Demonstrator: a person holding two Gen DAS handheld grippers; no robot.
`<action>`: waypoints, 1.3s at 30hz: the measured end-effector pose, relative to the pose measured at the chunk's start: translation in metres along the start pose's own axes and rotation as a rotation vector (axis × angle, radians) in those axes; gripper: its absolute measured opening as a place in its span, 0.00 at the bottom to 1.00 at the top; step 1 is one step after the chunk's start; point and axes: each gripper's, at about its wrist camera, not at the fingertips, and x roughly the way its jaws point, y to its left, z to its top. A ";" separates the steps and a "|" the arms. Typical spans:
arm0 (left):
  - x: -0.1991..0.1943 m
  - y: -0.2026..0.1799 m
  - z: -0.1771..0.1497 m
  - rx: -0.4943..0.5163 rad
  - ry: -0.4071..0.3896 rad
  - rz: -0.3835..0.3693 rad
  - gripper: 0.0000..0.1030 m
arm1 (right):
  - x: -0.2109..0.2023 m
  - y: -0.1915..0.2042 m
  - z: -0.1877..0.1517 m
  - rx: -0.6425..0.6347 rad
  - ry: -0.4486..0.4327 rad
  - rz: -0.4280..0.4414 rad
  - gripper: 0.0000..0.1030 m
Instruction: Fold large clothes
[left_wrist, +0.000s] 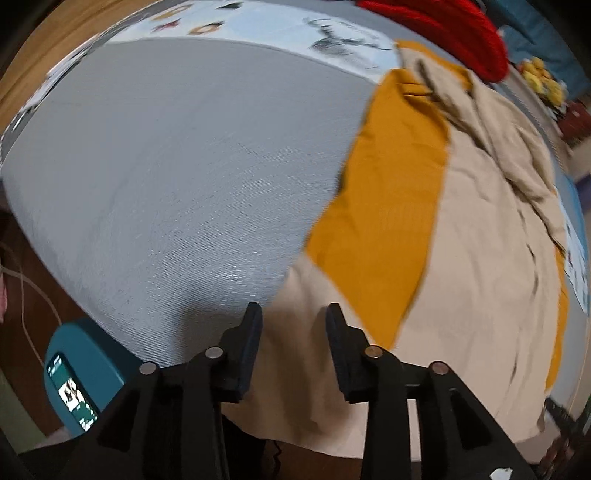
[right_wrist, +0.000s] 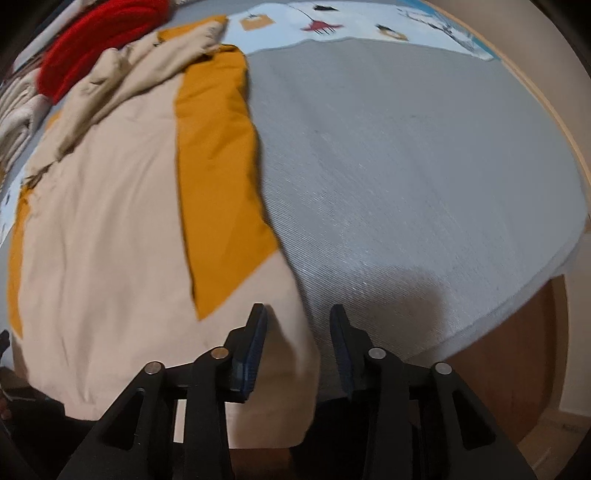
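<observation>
Beige-and-mustard garment (left_wrist: 461, 258) lies spread flat on the grey bed cover (left_wrist: 166, 166), its near hem hanging over the cover's near edge. Both claws sit above that hem, pointing steeply down. Left gripper (left_wrist: 293, 314): jaws spread, over the hem's left corner, nothing pinched. Right gripper (right_wrist: 298, 314): jaws spread, straddling the garment's right edge, also empty.

Step looks like the approach to grab both hem corners. Next move likely needs each claw lowered until one finger slides under the fabric, then a pinch and a lift toward the collar end.

Around: red knit item (left_wrist: 443, 26) just beyond the collar, could crowd the fold's landing zone. Phone (left_wrist: 72, 395) on a teal object left of the cover's near edge, clear of the work.
</observation>
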 end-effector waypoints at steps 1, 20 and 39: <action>0.002 0.003 0.001 -0.007 0.014 -0.002 0.39 | 0.002 -0.001 -0.001 0.005 0.015 -0.005 0.46; 0.011 -0.022 -0.019 0.160 0.039 0.068 0.09 | 0.003 0.000 -0.010 -0.025 0.060 0.016 0.51; 0.018 -0.027 -0.017 0.186 0.061 0.083 0.10 | -0.002 0.014 -0.003 -0.013 0.014 -0.040 0.47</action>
